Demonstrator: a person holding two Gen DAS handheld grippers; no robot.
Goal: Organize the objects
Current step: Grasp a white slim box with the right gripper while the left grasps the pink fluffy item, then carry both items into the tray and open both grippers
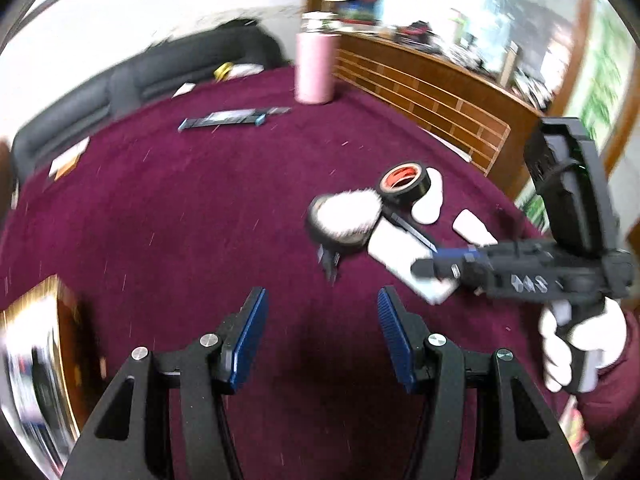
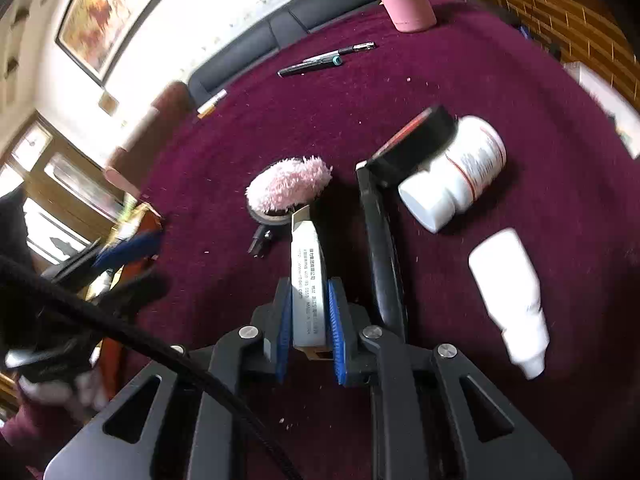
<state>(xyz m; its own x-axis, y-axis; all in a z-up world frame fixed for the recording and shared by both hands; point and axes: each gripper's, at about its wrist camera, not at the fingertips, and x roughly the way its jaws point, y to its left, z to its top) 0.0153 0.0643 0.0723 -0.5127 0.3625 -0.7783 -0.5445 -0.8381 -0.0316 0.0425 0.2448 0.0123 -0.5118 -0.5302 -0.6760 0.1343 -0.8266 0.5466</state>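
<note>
Right wrist view, read left to right: my left gripper shows blurred at the frame edge, and in its own view its fingers stand wide apart over bare maroon tabletop, holding nothing. Next comes the pink fluffy brush, lying just beyond the far end of the small white box that my right gripper has clamped between its blue pads. The grip sits on the near end only, so I judge the long free end may swing or slip if I turn quickly. Just right of the box lies a black knife-like tool, its tip under the tape roll; the roll leans on the white pill bottle. Any sideways sweep could catch that stack. The white squeeze bottle lies apart, farther right.
</note>
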